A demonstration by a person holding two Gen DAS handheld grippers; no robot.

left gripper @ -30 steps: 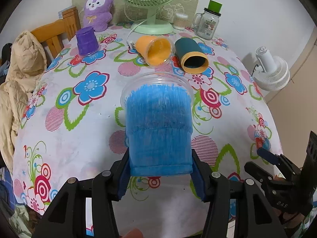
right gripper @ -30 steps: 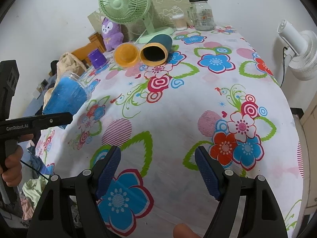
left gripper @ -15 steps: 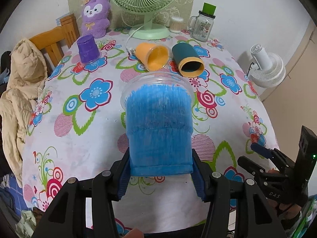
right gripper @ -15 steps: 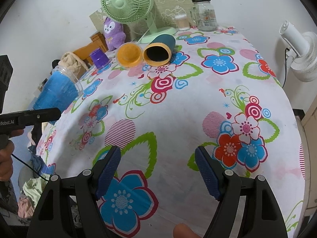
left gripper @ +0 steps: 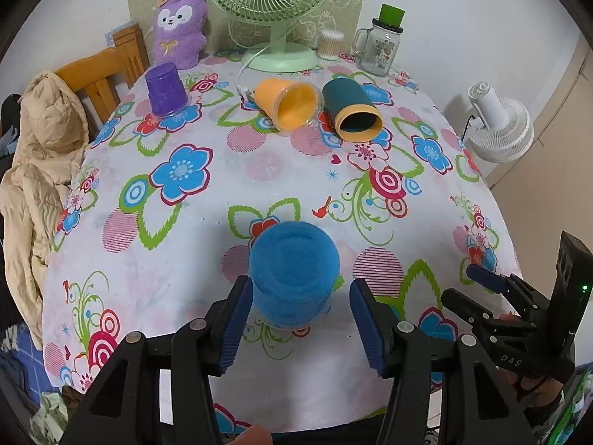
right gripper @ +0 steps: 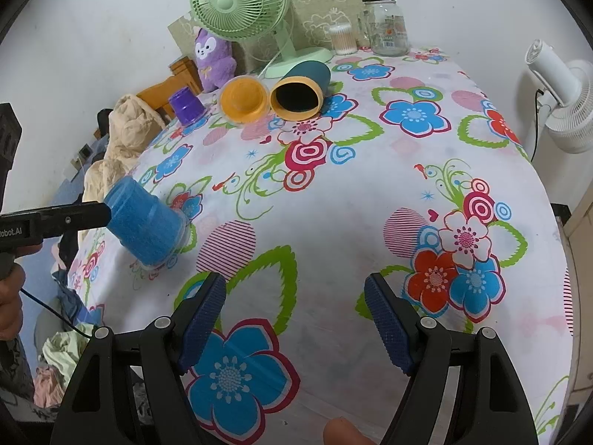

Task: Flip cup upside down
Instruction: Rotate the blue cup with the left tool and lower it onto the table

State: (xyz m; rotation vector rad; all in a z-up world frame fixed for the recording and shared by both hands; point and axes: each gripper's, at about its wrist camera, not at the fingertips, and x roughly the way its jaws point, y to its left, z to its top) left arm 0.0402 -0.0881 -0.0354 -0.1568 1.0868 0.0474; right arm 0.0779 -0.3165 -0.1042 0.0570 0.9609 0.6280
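The blue cup stands upside down, rim on the flowered tablecloth, near the front edge. My left gripper is open around it: the left pad touches the cup's side, the right pad stands apart from it. In the right wrist view the blue cup sits at the left with the left gripper's finger against its base end. My right gripper is open and empty above the cloth, to the right of the cup; it also shows in the left wrist view.
An orange cup and a dark teal cup lie on their sides at the back. A purple cup stands inverted back left. A green fan, glass jar, plush toy, chair with a jacket border the table.
The left gripper turned the blue cup from lying forward in its grip to mouth-down on the table, then opened; its right pad has come off the cup. The right gripper stayed put.
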